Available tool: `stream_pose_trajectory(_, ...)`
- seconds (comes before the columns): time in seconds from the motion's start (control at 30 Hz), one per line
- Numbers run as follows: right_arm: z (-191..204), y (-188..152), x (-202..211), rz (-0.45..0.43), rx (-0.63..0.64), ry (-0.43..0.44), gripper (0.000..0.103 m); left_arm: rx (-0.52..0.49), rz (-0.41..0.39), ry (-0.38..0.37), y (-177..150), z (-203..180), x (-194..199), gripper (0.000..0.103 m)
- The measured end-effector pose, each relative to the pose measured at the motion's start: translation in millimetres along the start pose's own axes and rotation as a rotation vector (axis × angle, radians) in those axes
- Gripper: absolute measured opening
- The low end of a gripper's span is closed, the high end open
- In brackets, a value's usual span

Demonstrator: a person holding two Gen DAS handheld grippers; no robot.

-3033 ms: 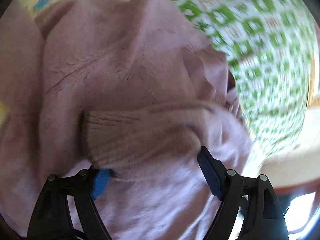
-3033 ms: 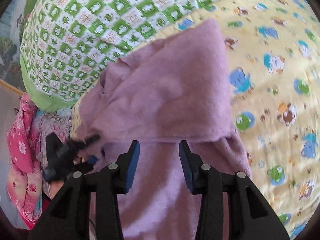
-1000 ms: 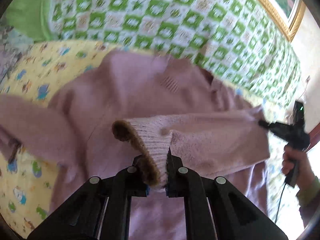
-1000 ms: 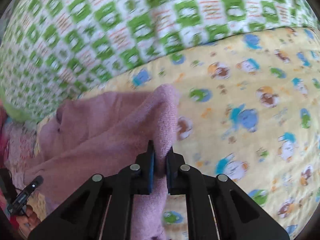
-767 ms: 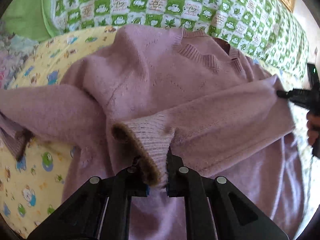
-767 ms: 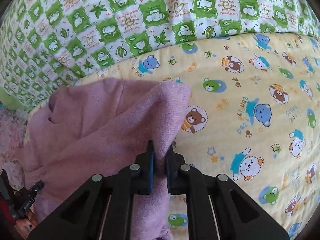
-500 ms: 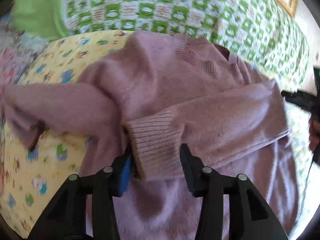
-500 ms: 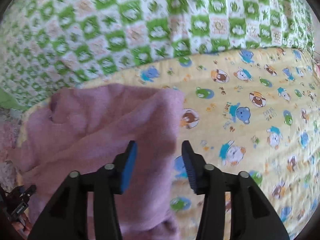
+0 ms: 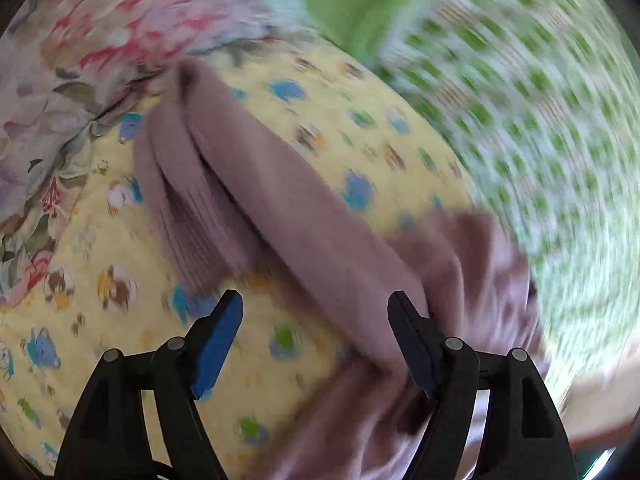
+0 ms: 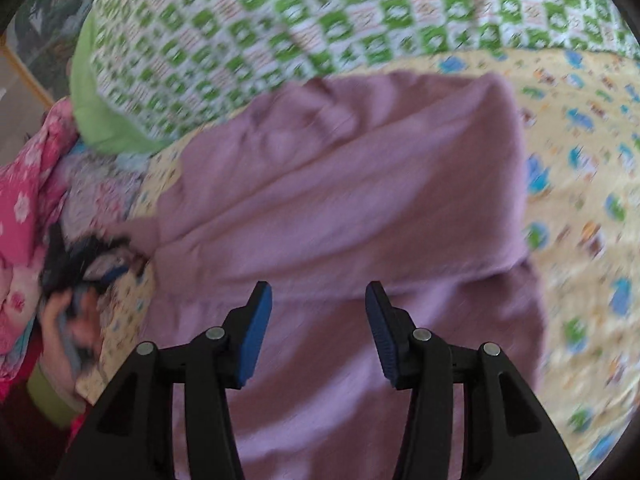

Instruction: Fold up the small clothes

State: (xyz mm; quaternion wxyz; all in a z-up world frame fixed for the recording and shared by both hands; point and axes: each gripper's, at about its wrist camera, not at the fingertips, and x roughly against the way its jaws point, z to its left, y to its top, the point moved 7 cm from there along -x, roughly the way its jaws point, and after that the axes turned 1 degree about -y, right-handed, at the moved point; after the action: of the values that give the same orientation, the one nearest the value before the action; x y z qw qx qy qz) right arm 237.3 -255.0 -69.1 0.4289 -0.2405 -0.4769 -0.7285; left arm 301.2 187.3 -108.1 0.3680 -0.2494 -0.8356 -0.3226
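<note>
A mauve knit sweater (image 10: 340,200) lies on a yellow cartoon-print sheet (image 10: 592,200), with one sleeve folded across its body. My right gripper (image 10: 318,300) is open and empty just above the sweater's lower body. In the left wrist view the sweater's other sleeve (image 9: 248,176) stretches out flat over the sheet (image 9: 100,288), its ribbed cuff at the far end. My left gripper (image 9: 314,312) is open and empty over the near part of that sleeve. It also shows in the right wrist view (image 10: 80,264), blurred, in the person's hand at the sweater's left edge.
A green-and-white checkered quilt (image 10: 320,12) lies behind the sweater, with a green pillow edge (image 10: 92,96). Pink floral bedding (image 10: 24,184) is piled to the left, floral fabric (image 9: 80,40) beyond the sleeve's cuff.
Both grippers opened and let go of the folded sleeve. The left gripper swung left to the other sleeve; the right gripper pulled back over the sweater's body.
</note>
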Motion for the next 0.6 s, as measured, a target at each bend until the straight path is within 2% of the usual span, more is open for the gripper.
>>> stream_pose_trajectory(0.13, 8.5, -16.0, -1.7, 0.021, -0.009, 0.018, 0.05, 0.133, 0.013, 0.03, 37.5, 22.7, -18.7, 0.075)
stream_pose_trajectory(0.17, 9.0, -18.3, -1.5, 0.024, -0.009, 0.019, 0.05, 0.147, 0.009, 0.052, 45.0, 28.0, -21.0, 0.07)
stream_pose_trajectory(0.27, 7.8, -21.1, 3.9, 0.013, -0.014, 0.016, 0.05, 0.116, -0.01, 0.116, 57.9, 31.3, -28.7, 0.01)
stream_pose_trajectory(0.33, 4.8, -21.1, 11.3, -0.007, -0.021, 0.015, 0.05, 0.024, -0.08, 0.128, 63.0, 13.5, -13.4, 0.009)
stream_pose_trajectory(0.4, -1.1, -17.2, 21.9, -0.044, -0.032, 0.002, 0.05, -0.172, -0.168, 0.117, 55.2, -37.5, 18.1, 0.008)
stream_pose_trajectory(0.47, -10.0, -11.5, 32.8, -0.088, -0.055, -0.018, 0.05, -0.393, -0.243, 0.048, 32.0, -100.1, 49.3, 0.009)
stream_pose_trajectory(0.53, -23.6, -5.7, 43.4, -0.133, -0.091, -0.044, 0.05, -0.704, -0.297, -0.038, -24.1, -176.6, 76.1, 0.011)
stream_pose_trajectory(0.57, -29.7, -3.9, 46.7, -0.148, -0.111, -0.05, 0.05, -0.848, -0.293, -0.072, -60.4, -207.3, 79.5, 0.018)
stream_pose_trajectory(0.6, -37.4, -1.9, 50.1, -0.159, -0.14, -0.053, 0.05, -0.944, -0.277, -0.088, -89.4, -226.3, 76.6, 0.025)
